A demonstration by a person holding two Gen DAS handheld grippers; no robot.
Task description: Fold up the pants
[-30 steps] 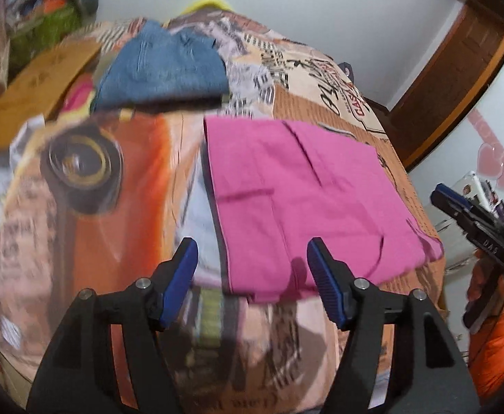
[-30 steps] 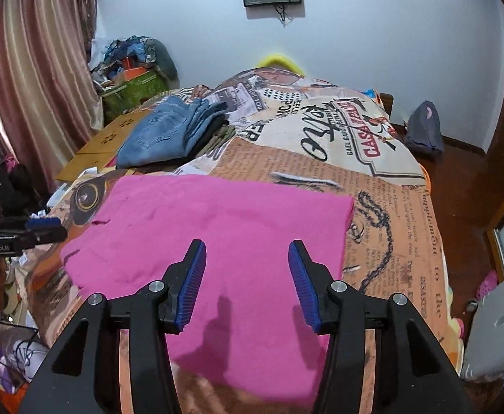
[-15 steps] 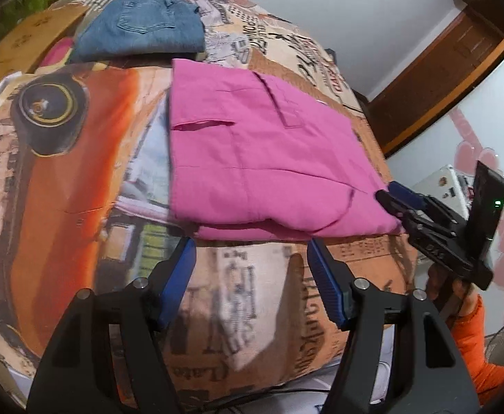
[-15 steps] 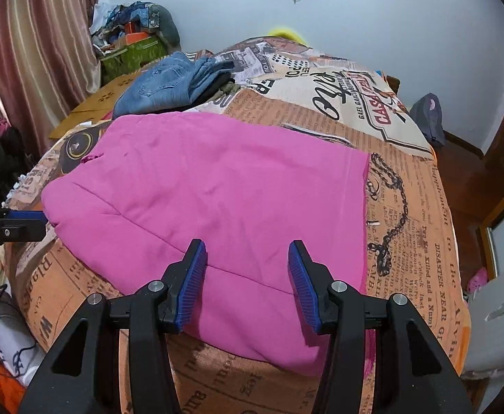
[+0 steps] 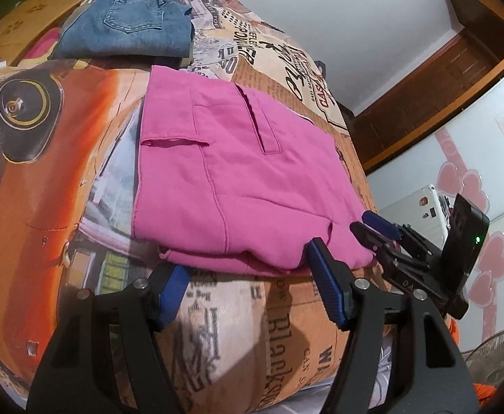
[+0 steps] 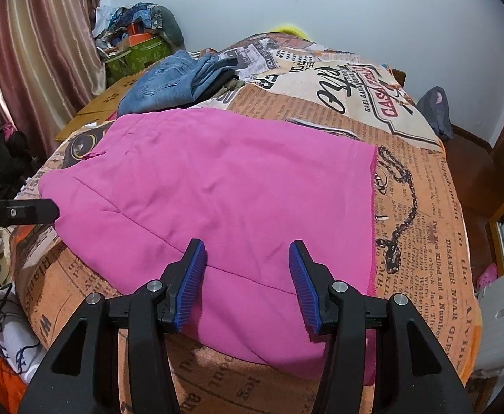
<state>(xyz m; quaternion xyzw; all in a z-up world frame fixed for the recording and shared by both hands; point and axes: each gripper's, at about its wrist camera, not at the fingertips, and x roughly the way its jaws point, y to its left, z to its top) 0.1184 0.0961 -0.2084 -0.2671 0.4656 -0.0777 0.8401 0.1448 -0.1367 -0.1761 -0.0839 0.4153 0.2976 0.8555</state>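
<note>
Pink pants [image 5: 238, 172] lie folded flat on the printed bed cover [image 5: 38, 179], a pocket flap and a slit pocket facing up. My left gripper [image 5: 248, 269] is open, low at the pants' near folded edge, its fingers on either side of that edge without pressing it. In the right wrist view the same pants [image 6: 238, 193] fill the middle. My right gripper [image 6: 246, 246] is open just above the near part of the cloth, holding nothing. The right gripper [image 5: 376, 231] also shows at the pants' right corner, and the left gripper [image 6: 27, 210] at their left edge.
Folded blue jeans [image 5: 127, 24] [image 6: 169, 82] lie beyond the pants, beside a cardboard sheet [image 5: 20, 24]. A green box of clutter [image 6: 134, 55] and a curtain [image 6: 34, 51] stand at the left. The bed's edge drops off just below both grippers. A fan [image 5: 493, 362] stands at the right.
Both grippers have come down and in toward the pants' near edge, so the cloth looks larger. The left gripper swung rightwards, and the right gripper now sits close beside it. Neither jaw changed width.
</note>
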